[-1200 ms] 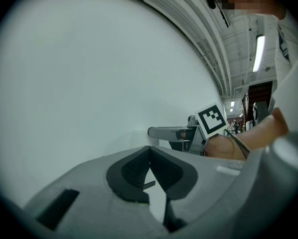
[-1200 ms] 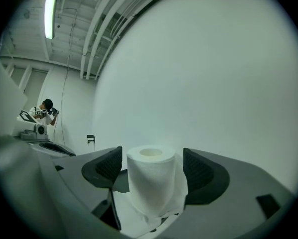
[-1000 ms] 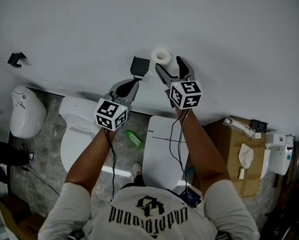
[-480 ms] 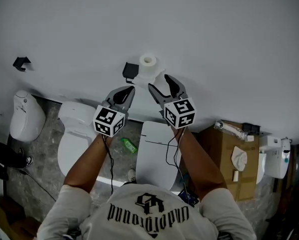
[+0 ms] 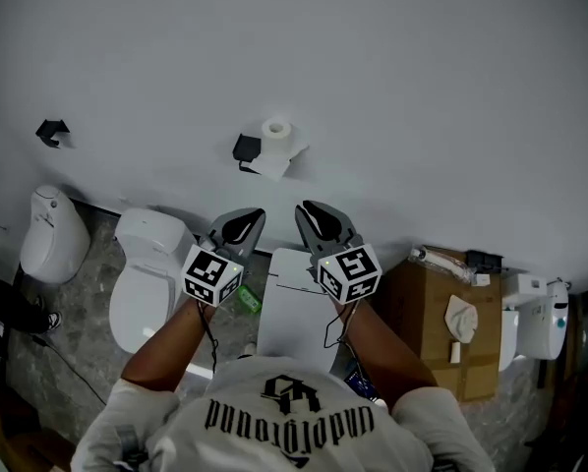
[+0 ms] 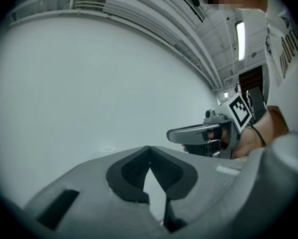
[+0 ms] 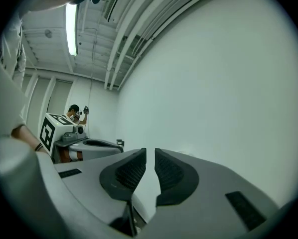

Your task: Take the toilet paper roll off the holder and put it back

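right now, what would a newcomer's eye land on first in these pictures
The white toilet paper roll on its black holder, small against the big pale wall. Below and apart from it, the left gripper and right gripper with their marker cubes are both empty; the left's jaws are together, and the right's have just been closing to a thin gap. Under them are a white toilet and a cardboard box.
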Available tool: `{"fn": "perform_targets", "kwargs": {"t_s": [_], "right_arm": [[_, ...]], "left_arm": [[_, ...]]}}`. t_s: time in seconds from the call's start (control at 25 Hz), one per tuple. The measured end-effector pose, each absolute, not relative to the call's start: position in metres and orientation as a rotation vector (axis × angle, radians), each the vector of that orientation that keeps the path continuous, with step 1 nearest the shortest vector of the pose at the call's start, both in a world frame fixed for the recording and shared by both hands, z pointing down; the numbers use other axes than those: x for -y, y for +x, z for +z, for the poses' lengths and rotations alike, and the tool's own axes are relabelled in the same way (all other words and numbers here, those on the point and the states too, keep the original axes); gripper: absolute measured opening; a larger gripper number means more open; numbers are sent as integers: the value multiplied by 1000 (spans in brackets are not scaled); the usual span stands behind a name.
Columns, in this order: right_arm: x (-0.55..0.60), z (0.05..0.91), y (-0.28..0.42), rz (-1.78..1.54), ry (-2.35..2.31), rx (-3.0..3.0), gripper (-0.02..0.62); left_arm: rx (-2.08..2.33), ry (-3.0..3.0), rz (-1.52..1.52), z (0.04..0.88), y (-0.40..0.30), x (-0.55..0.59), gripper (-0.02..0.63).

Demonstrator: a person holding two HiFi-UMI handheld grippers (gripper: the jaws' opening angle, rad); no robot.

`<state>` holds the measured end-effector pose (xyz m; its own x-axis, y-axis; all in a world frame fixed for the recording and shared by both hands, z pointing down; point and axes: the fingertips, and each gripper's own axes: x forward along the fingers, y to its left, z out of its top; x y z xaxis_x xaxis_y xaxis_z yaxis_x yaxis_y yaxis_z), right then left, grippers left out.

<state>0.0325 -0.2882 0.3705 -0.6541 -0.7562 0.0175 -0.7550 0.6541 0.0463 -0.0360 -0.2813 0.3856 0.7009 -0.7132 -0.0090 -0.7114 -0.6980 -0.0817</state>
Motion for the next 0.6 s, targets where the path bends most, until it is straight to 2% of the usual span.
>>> {"fn": "perform_targets", "kwargs": {"t_s": [0.16,0.6], "right_arm": [[248,376,35,-21,1256,2866,18],[181,368,56,-67,1178,2912,12]], "left_arm": [[-1146,-2820,-24,383,-25,246,14],[-1175,-2863,79,378,-9,180,14]]}}
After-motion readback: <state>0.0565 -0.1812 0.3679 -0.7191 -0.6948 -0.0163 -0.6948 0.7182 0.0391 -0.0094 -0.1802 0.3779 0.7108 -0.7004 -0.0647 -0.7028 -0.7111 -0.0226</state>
